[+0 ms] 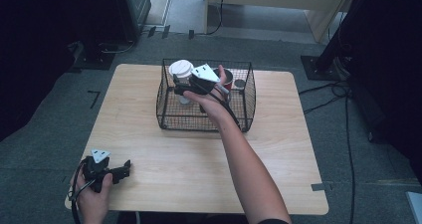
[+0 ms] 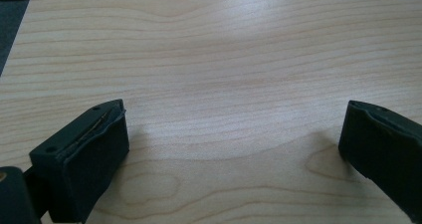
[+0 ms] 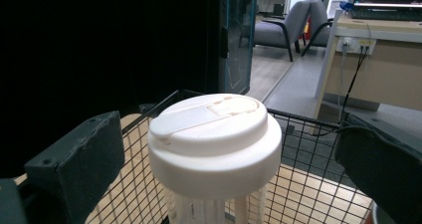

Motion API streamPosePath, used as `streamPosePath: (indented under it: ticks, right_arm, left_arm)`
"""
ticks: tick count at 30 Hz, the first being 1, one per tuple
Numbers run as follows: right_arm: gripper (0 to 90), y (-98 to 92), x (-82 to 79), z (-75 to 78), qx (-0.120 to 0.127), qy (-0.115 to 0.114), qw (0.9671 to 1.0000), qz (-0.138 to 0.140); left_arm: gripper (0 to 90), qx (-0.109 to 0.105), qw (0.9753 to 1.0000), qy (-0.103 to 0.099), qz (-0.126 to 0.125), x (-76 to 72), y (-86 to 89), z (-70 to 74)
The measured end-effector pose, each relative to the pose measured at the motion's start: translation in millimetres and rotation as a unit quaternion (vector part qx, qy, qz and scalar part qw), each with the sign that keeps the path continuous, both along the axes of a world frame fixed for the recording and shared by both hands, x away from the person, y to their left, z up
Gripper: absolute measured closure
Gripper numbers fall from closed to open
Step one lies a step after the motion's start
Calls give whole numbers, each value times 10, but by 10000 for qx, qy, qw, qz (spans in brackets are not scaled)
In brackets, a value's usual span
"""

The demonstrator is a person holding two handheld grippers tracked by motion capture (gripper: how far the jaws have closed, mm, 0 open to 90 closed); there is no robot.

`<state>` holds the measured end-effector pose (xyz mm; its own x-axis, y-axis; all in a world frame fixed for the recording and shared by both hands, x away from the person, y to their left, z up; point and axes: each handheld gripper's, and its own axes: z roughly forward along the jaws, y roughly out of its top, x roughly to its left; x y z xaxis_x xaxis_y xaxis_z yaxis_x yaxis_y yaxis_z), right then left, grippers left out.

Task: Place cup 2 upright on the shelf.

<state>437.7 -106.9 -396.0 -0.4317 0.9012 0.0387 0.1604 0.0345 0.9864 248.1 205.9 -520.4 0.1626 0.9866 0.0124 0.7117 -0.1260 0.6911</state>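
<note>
Right gripper [image 3: 229,159]: your jaws stand apart, one on either side of the white lidded cup [image 3: 215,144], level with its lid, not yet touching it
Cup: upright in the wire basket [image 1: 169,115], toward its far left corner; a red cup [image 1: 229,78] stands nearby on the right
Left gripper [image 2: 234,144]: jaws wide apart, resting over bare table [image 2: 209,50] at your near left corner
Step in hand: by the look of it, the approach before the grasp
Next move: likely drop below the lid's rim; close on the body; lift straight up, clear of the wire
</note>
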Motion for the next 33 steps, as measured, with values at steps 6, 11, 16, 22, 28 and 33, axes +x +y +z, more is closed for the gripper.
streamPosePath:
  ticks: [6,11,16,22,28,33]
  right_arm:
    - [0,-144,-149,41,-43,-46,10000,18]
    - [0,-315,-299,73,4,-81,10000,-10]
    - [0,-487,-473,107,62,-152,9999,-5]
    - [0,-688,-678,89,15,-224,9997,-53]
    - [0,-877,-858,28,5,-263,9996,-141]
    - [0,-1014,-984,-30,-23,-304,9993,-231]
  left_arm:
    - [0,-3,10000,-6,4,0,-1,-1]
    - [0,-4,10000,-7,1,0,-1,-1]
    - [0,-5,10000,-6,2,0,-1,-1]
    - [0,-1,10000,0,-30,-1,-3,0]
    - [0,-9,10000,-10,-32,0,-5,-1]
    - [0,2,10000,-1,-44,-1,-3,0]
